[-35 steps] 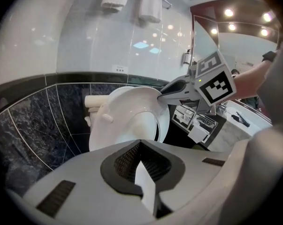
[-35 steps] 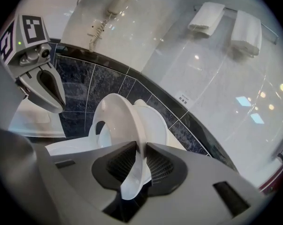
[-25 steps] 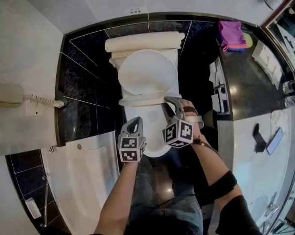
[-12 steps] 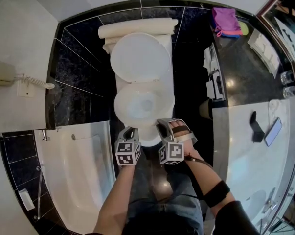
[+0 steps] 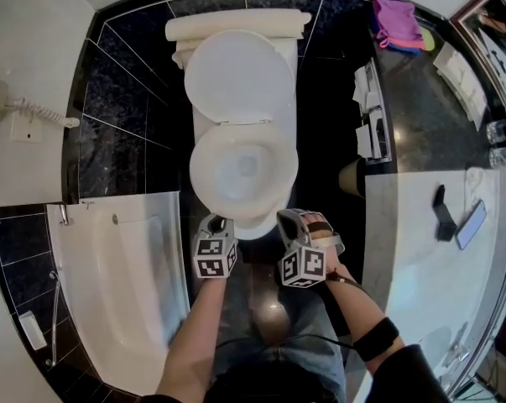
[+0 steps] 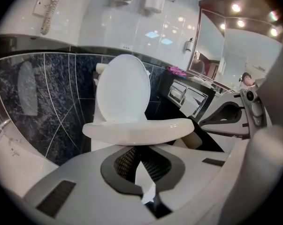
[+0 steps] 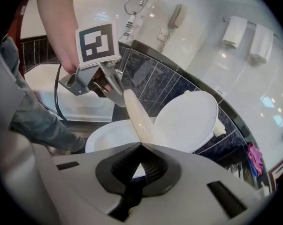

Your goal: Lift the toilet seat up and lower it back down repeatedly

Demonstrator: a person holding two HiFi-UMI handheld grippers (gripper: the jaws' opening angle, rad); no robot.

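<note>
Black marbled tiling is seen behind a bathtub (image 5: pixel 118 292) on one side and a dark surface (image 5: pixel 429 141) on the other, where a pink cloth (image 5: pixel 397 19) is laid. The toilet seat (image 5: pixel 204 173) is found lowered flat on the bowl (image 5: pixel 246 168), while the lid (image 5: pixel 240 78) is stood upright against the tank (image 5: pixel 236 25). The left gripper (image 5: pixel 217 222) is held at the bowl's front left, just by the seat's rim, its fingers kept narrow with a thin gap and nothing gripped. The right gripper (image 5: pixel 290 217) is held at the front right. Its fingers have just been closing and are drawn together, nothing seen between them, their tips at the seat's front edge.
</note>
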